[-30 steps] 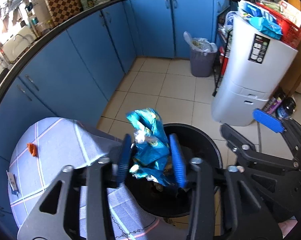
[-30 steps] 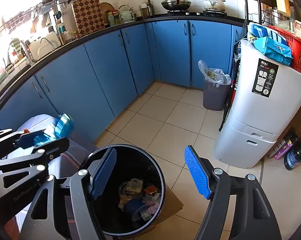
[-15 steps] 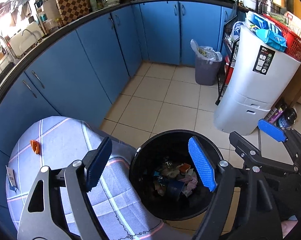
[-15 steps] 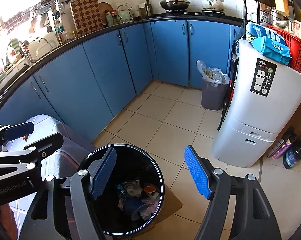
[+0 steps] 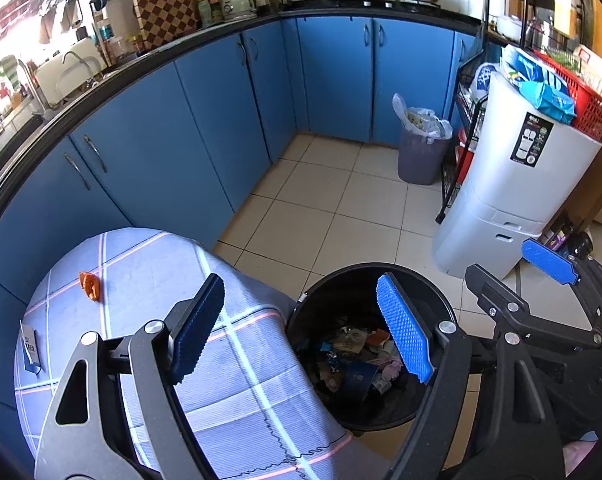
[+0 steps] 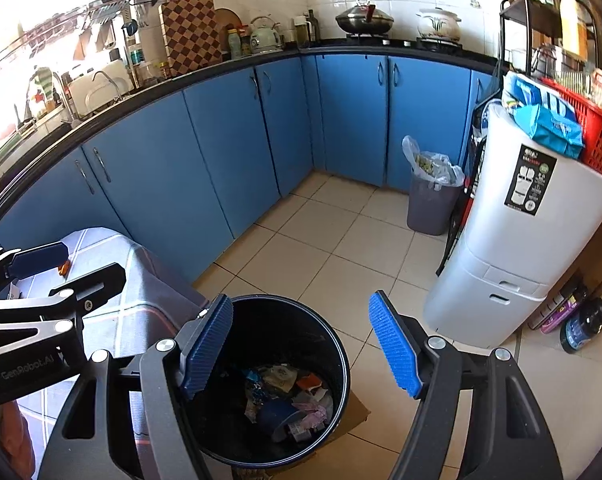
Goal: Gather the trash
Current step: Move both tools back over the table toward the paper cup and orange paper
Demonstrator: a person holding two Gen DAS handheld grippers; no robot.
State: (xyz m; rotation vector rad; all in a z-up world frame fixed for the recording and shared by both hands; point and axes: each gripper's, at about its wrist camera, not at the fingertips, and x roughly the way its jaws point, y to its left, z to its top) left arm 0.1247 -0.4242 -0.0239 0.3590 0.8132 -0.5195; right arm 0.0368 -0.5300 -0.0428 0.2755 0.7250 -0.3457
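Observation:
A black round bin (image 5: pixel 325 300) (image 6: pixel 333 344) stands on the floor beside the cloth-covered table (image 5: pixel 141 272) (image 6: pixel 113 248); wrappers and scraps lie at its bottom. My left gripper (image 5: pixel 301 328) hangs open and empty over the table's edge and the bin's rim. My right gripper (image 6: pixel 301 344) is open and empty above the bin. A small orange scrap (image 5: pixel 89 286) (image 6: pixel 64 267) and a white and dark packet (image 5: pixel 31 346) lie on the table. The right gripper's blue fingertip shows at the right of the left wrist view.
Blue cabinets (image 5: pixel 205 120) curve round the left and back. A grey lined bin (image 5: pixel 421 152) stands in the far corner. A white appliance (image 5: pixel 513 184) with a red basket (image 5: pixel 581 100) stands at the right. Bottles (image 6: pixel 573 312) sit on the tiled floor.
A second ago my left gripper was shut on a crumpled blue wrapper over the bin. It has opened, the wrapper has dropped in, and both grippers have lifted a little.

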